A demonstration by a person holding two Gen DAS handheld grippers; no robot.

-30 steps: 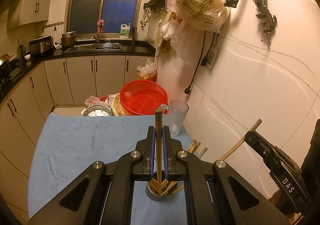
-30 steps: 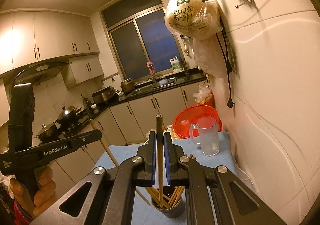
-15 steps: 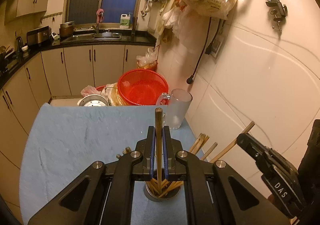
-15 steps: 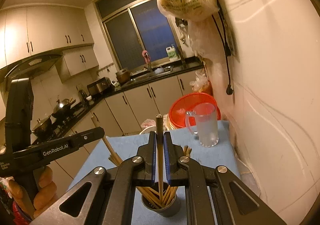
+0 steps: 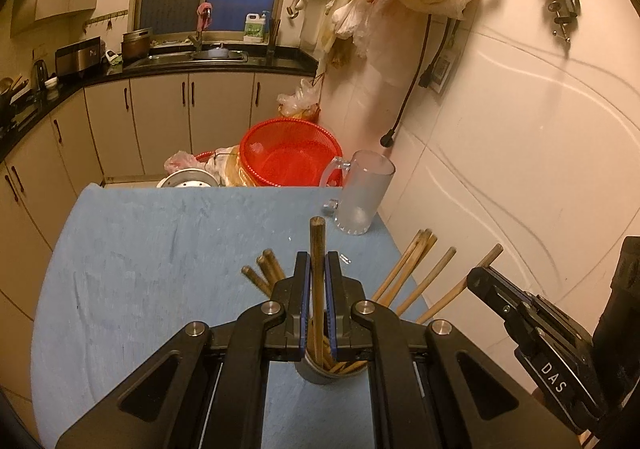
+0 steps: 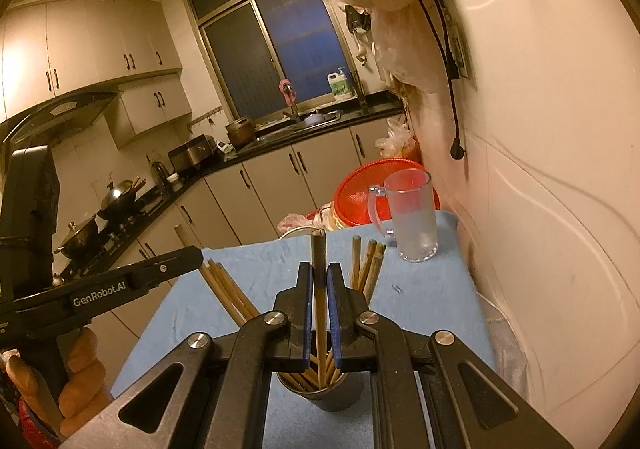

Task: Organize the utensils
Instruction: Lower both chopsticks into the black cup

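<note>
Left gripper (image 5: pixel 317 281) clamps one chopstick (image 5: pixel 317 249) at lower centre; right gripper (image 6: pixel 319 289) clamps another chopstick (image 6: pixel 319 261) above the holder (image 6: pixel 320 395).

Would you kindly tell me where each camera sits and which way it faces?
Left wrist: on the left gripper, facing the sink; right gripper shows at right.
Right wrist: on the right gripper, facing likewise; left gripper and hand at left.
Shared: cup, each jaws' chopstick, mug.

Wooden chopsticks (image 5: pixel 400 277); frosted glass mug (image 5: pixel 362 195); matt cloth (image 5: pixel 160 249).
</note>
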